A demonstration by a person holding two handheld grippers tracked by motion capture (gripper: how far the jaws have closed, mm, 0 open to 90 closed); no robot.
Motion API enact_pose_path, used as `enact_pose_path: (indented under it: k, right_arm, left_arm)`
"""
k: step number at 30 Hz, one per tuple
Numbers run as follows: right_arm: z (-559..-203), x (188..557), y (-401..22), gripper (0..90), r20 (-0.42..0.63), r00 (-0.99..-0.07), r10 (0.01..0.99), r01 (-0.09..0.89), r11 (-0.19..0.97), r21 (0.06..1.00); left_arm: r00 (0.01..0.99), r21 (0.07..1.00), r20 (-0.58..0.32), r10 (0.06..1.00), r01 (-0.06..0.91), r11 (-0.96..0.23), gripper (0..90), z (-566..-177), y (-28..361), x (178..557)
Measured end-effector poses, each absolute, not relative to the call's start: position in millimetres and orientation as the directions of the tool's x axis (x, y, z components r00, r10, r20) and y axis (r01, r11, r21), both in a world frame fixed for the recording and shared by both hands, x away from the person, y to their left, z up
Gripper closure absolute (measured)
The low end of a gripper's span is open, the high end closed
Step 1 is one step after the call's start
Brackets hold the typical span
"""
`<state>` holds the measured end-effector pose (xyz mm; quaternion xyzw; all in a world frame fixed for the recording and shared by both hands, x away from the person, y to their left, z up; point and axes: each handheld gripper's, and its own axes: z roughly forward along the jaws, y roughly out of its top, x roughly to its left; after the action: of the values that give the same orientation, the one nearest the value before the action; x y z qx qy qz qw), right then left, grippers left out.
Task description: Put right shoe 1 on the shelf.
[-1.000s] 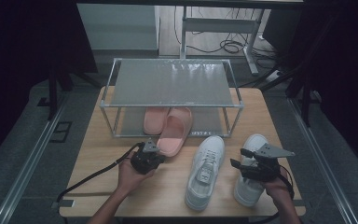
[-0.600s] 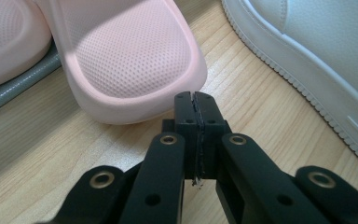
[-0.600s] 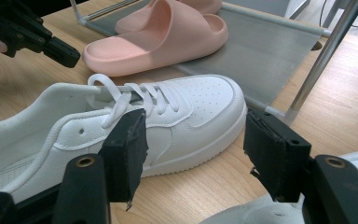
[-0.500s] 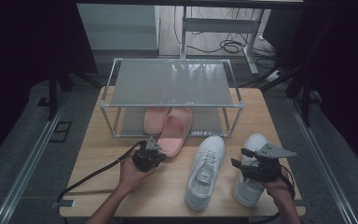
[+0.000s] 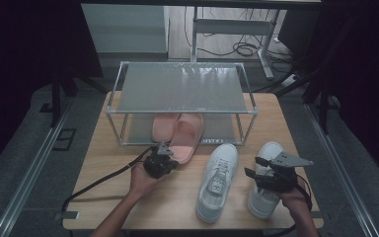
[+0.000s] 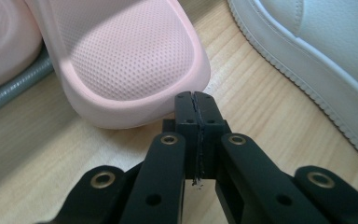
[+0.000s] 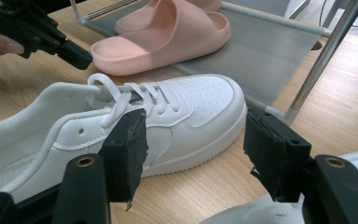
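Wooden table bears sneakers (white), rack.

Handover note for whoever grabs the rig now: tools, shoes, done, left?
Left tool: shut, empty, tip right at the heel end of the outer pink slide.
Right tool: open, empty, above the right sneaker, facing the left sneaker.
Rack: top shelf bare. Both slides on the bottom shelf; the outer one sticks out over the front rail onto the table. The inner slide sits further in.
Done: slides roughly placed.
Left, probably: nudge the outer slide in, then rack both sneakers.
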<state>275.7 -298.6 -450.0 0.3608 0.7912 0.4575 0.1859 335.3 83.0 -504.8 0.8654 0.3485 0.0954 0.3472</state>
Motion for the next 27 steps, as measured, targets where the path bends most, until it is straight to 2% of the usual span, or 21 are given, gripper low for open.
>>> enact_pose_path:
  k: [14,27]
  right_arm:
    - [-450,276,-300,39.7,0.037,-0.667,0.744,0.399,0.316,0.861]
    - [-452,277,-298,39.7,0.038,-0.671,0.741,0.402,0.32,0.858]
  left_arm:
    - [0.74,0.647,-0.052,0.671,0.537,-0.542,90.0,-504,55,361]
    - [0.704,0.651,-0.06,0.707,0.565,-0.507,90.0,-506,58,382]
